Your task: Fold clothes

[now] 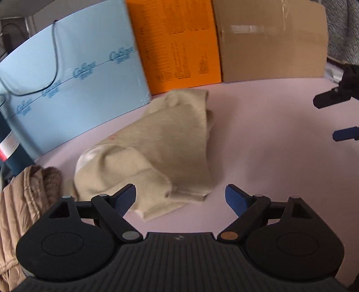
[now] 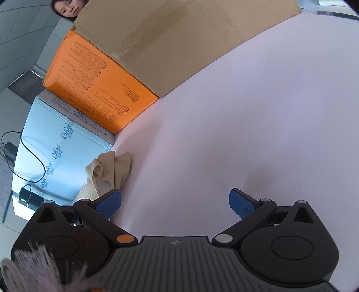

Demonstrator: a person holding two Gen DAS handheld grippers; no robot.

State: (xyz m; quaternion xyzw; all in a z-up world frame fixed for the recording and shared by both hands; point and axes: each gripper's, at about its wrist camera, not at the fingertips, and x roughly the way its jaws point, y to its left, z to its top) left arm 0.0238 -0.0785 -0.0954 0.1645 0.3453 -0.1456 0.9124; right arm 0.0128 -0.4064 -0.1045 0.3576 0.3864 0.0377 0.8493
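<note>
Surface: pale pink-lilac table top (image 1: 258, 139), flat and matte, filling most of both wrist views; a soft shadow lies on it ahead of the right gripper.

Left gripper (image 1: 180, 197): jaws spread wide, nothing between the blue pads (image 1: 125, 198). It hangs over the near edge of the garment; whether the left pad touches the cloth cannot be told.

Garment (image 1: 161, 146): beige knit, crumpled and partly doubled over itself, lying on the table just ahead and left of the left gripper. It runs from the near hem up toward the far boxes. In the right wrist view only one bunched end shows, at the left by the blue box.

Right gripper (image 2: 175, 203): jaws also wide apart, holding nothing, over bare table. In the left wrist view its fingers show at the far right edge, well apart from the garment.

Near left: a tan quilted jacket (image 1: 24, 202) heaped at the table's edge, beside the garment. A pale furry cuff (image 2: 40, 269) blurs the near-left corner of the right wrist view.

Far side, left to right: light blue box (image 1: 74, 74) with a black cable (image 1: 55, 56) draped over it, orange box (image 1: 177, 45) with printed text, brown box (image 1: 271, 42) with clear tape. They wall off the back of the table.

Beyond: a person (image 2: 67, 9) behind the brown box; grey tiled wall at left
</note>
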